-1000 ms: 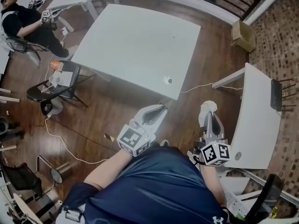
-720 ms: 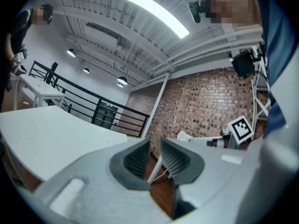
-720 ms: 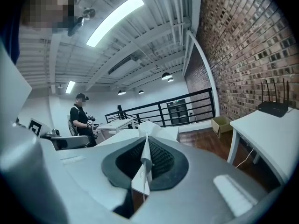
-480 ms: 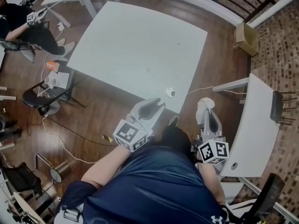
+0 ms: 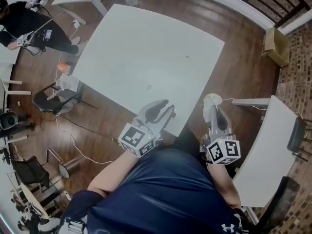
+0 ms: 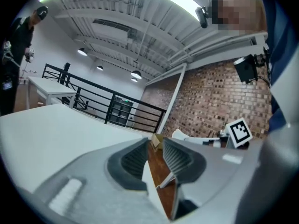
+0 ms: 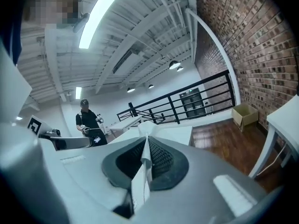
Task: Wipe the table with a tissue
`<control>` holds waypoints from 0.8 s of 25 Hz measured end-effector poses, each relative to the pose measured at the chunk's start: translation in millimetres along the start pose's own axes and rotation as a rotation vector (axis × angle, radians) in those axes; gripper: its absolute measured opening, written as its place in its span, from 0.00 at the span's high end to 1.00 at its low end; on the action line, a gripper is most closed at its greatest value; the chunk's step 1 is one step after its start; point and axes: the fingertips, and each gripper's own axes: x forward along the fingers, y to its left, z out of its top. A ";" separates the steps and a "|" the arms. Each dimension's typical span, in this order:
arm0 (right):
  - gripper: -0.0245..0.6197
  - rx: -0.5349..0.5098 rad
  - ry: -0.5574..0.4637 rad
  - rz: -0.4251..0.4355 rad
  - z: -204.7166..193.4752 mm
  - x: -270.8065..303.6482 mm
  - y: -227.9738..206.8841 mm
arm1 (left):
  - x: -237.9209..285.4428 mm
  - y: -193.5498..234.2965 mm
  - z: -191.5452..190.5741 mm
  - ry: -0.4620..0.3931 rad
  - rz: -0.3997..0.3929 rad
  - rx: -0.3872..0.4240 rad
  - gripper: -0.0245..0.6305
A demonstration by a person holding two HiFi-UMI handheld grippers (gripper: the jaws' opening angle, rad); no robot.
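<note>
The big white table (image 5: pixel 146 52) fills the middle of the head view. My left gripper (image 5: pixel 169 107) reaches over its near corner; its jaws are opening, and only wooden floor shows in the gap of the left gripper (image 6: pixel 155 144). To the right, off the table's edge, my right gripper (image 5: pixel 213 109) is shut on a white tissue (image 5: pixel 210 99). In the right gripper view the tissue (image 7: pixel 145 133) is pinched between the dark pads of the right gripper (image 7: pixel 147 146) and sticks out past the tips. A small dark mark (image 5: pixel 149 87) sits on the tabletop.
A second white table (image 5: pixel 265 150) stands close on the right. A cardboard box (image 5: pixel 275 47) lies on the floor at far right. A chair (image 5: pixel 48 99) with items and a floor cable are left of the table. A person (image 5: pixel 29 26) in black stands at far left.
Both grippers have moved forward to the table's near corner. The left jaws have spread apart. The round spot near that corner is now out of sight by the left gripper.
</note>
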 end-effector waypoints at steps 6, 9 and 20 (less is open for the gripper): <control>0.94 0.024 0.047 0.051 14.0 38.1 -33.2 | 35.6 8.6 8.3 0.018 0.084 0.004 0.81; 0.94 0.020 0.067 0.057 6.8 55.5 -43.3 | 40.9 22.1 4.4 0.029 0.117 0.001 0.81; 0.94 -0.098 0.167 0.015 -8.8 113.2 -49.7 | 60.9 76.5 -13.4 0.047 0.111 -0.084 0.81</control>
